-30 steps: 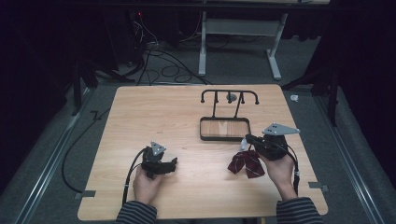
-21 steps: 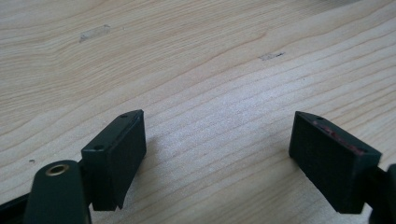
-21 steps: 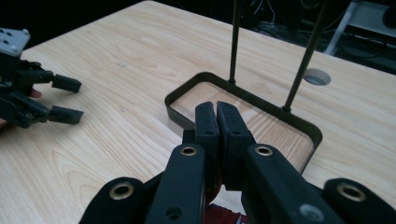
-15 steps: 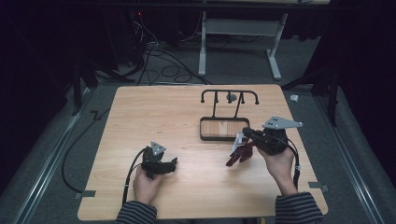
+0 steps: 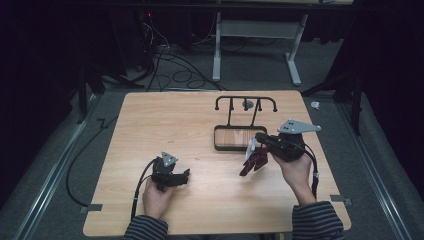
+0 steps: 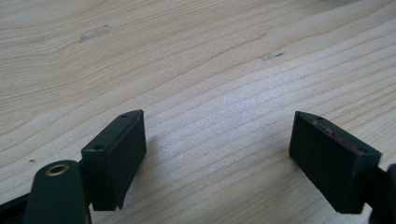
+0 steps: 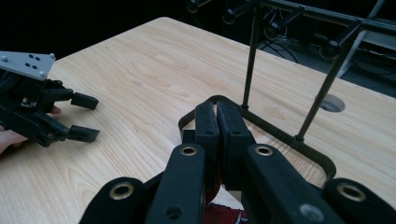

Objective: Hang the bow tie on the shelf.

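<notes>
1. Left gripper (image 5: 186, 175) sits low on the light wooden table (image 5: 165, 125), near the front-left. Jaws stand well apart, nothing between them, just bare wood grain in the left gripper view.
2. Dark red patterned cloth (image 5: 254, 160) hangs clear of the table, front of centre-right, just in front of the black wire rack with a wooden tray base (image 5: 240, 137).
3. Right gripper (image 5: 256, 145) holds that cloth by its top, jaws pressed together on it. In the right gripper view a bit of red fabric (image 7: 224, 215) shows under the closed jaws.
4. Rack stands right of centre; its top rail (image 5: 245, 100) runs across behind the tray, with short hooks.
</notes>
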`<state>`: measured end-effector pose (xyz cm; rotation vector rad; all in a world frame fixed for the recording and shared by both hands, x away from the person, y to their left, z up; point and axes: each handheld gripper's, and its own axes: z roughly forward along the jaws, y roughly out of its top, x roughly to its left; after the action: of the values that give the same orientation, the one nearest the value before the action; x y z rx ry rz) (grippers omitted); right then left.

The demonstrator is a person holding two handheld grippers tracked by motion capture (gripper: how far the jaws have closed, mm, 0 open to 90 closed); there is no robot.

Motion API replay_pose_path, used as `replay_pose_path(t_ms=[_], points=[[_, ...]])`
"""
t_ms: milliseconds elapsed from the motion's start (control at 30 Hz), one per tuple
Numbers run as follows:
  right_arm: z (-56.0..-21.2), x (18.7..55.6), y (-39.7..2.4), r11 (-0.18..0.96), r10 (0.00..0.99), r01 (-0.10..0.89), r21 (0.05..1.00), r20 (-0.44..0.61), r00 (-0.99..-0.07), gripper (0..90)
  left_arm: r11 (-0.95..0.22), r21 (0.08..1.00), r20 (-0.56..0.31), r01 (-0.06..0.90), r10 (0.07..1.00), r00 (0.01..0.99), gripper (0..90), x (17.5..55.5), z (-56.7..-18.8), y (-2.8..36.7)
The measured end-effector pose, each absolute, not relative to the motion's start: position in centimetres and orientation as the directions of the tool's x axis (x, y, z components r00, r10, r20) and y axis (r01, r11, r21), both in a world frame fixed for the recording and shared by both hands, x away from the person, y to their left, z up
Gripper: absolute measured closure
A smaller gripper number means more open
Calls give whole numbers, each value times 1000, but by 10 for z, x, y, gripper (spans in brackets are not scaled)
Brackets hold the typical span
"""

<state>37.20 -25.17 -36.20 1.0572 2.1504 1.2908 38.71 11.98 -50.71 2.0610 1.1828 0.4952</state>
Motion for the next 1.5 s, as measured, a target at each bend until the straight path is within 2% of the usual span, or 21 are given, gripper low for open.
replay_pose_path(t_ms=[1500], points=[[-343, 404, -227, 289, 746, 370, 883, 34, -665, 896, -338, 732, -15, 592, 860, 510, 192, 387, -507, 120]])
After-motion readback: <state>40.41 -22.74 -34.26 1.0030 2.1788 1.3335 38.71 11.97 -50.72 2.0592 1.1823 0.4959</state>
